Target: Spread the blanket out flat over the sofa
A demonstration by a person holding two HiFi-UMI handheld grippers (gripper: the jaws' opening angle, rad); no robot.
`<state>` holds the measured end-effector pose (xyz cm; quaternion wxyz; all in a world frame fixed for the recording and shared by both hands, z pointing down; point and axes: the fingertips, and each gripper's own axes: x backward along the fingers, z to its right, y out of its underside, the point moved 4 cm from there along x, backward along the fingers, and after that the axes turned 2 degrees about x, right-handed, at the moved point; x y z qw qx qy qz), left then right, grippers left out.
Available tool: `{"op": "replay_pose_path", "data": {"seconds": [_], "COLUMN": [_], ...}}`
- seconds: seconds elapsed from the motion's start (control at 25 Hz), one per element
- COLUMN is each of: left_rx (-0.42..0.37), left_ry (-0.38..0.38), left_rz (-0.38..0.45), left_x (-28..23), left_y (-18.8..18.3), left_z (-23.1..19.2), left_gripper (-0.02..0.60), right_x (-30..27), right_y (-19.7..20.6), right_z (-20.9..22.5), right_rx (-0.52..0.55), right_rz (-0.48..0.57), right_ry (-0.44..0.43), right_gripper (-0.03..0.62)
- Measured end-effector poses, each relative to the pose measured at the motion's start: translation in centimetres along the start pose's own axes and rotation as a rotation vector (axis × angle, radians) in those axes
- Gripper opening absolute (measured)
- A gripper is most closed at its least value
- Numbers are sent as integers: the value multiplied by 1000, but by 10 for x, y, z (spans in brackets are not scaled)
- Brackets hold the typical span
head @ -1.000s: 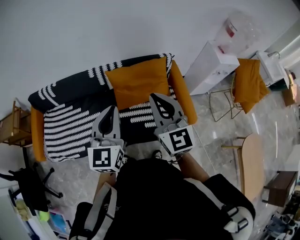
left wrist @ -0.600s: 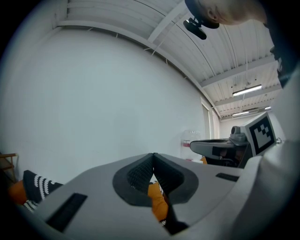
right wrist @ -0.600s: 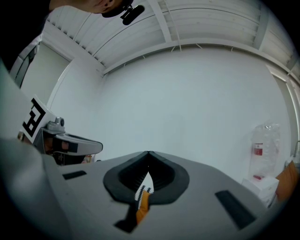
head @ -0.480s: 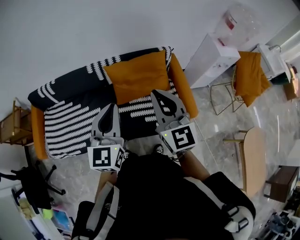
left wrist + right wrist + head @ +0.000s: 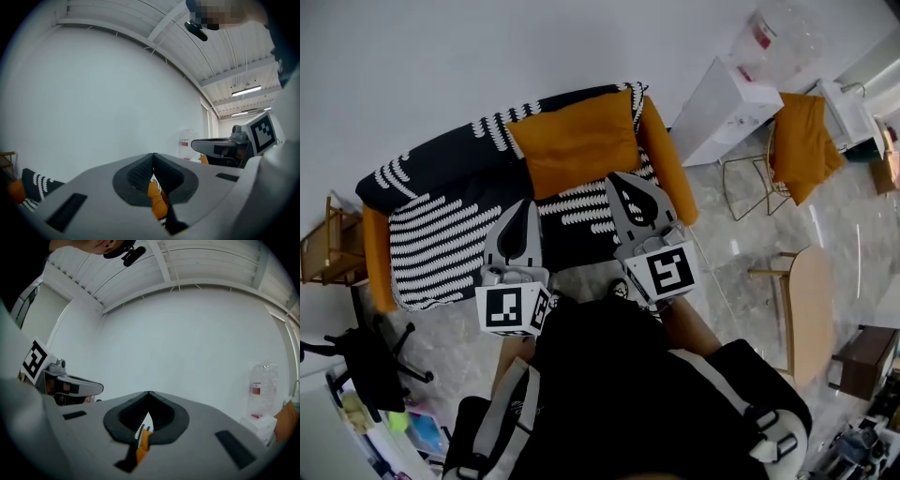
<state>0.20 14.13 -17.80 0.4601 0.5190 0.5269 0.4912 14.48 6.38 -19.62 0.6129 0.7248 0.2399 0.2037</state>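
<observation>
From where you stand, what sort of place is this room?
Probably a lounge corner in an office or studio rather than a home. An orange sofa lies under a black-and-white striped blanket, a white bottled-water dispenser stands beside it, and a black swivel office chair is nearby.

This looks like a lounge corner inside an office or studio. An orange sofa [image 5: 661, 169] stands against a bare white wall on a glossy tiled floor [image 5: 722, 253], with a bottled water dispenser [image 5: 722, 122] beside it. A black swivel chair [image 5: 370, 366], an orange-cushioned chair [image 5: 802, 150] and strip lights [image 5: 246, 90] under a slatted ceiling point the same way.
</observation>
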Motion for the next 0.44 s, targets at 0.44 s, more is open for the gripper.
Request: {"op": "replay_pose_path", "data": {"seconds": [0.44], "left_rx": [-8], "left_ry": [-6], "left_rz": [-22], "left_x": [-4], "left_y": [-3], "left_z": [1], "left_gripper": [21], "right_x": [-3], "right_y": [-4], "right_z": [7], "right_rx": [13], "right_rz": [24], "right_ry": [1], "right_gripper": [8]}}
